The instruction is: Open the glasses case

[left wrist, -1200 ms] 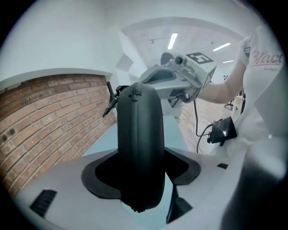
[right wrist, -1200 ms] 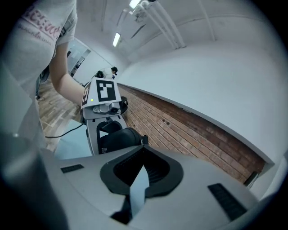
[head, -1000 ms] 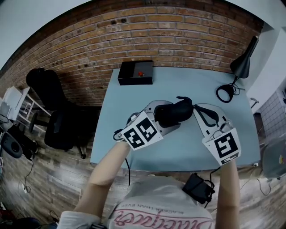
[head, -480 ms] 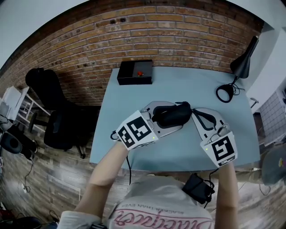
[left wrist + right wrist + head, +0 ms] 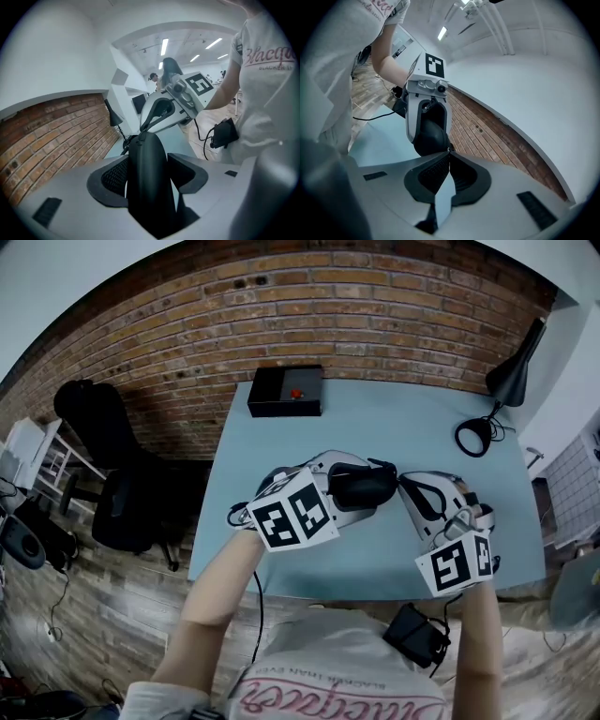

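A black glasses case [image 5: 371,487] hangs above the blue-grey table [image 5: 394,423], crosswise between the jaws of my left gripper [image 5: 356,486]. In the left gripper view the case [image 5: 147,187] fills the gap between the pads. Those jaws have just been closing on it. My right gripper [image 5: 400,482] comes in from the right, shut, with its tips at the case's right end. In the right gripper view its tips [image 5: 449,152] pinch a small dark zip pull on the case [image 5: 427,137].
At the table's far edge sits a black box [image 5: 285,391] with a red button. A black desk lamp [image 5: 512,377] and its coiled cable [image 5: 473,437] stand at the far right. A black office chair [image 5: 103,456] is left of the table, in front of a brick wall [image 5: 309,306].
Both grippers and the case have come down and a little nearer to me. The right gripper has rolled, so its marker cube now faces more sideways.
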A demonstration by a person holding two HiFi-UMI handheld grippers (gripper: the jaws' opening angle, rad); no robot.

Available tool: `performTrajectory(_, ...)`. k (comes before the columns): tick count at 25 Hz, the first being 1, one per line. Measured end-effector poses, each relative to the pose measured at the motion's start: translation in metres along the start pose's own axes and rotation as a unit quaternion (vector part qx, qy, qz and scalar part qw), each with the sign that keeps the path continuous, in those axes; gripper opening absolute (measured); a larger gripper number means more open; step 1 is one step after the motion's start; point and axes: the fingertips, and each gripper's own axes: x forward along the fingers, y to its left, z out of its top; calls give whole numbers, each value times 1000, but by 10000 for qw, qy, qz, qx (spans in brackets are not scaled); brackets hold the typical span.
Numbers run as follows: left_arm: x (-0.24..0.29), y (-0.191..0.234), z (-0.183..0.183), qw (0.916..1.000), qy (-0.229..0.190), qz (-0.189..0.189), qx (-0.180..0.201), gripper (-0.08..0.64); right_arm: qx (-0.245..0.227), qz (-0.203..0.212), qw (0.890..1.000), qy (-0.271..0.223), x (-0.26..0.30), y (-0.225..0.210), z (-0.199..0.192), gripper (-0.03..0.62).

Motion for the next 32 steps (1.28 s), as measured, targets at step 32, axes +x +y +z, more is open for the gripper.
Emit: performTrajectory(32,-3,20,-13,9850,-941,172,-1434,279,2398,-201,9679,-725,-5,-22,6,30)
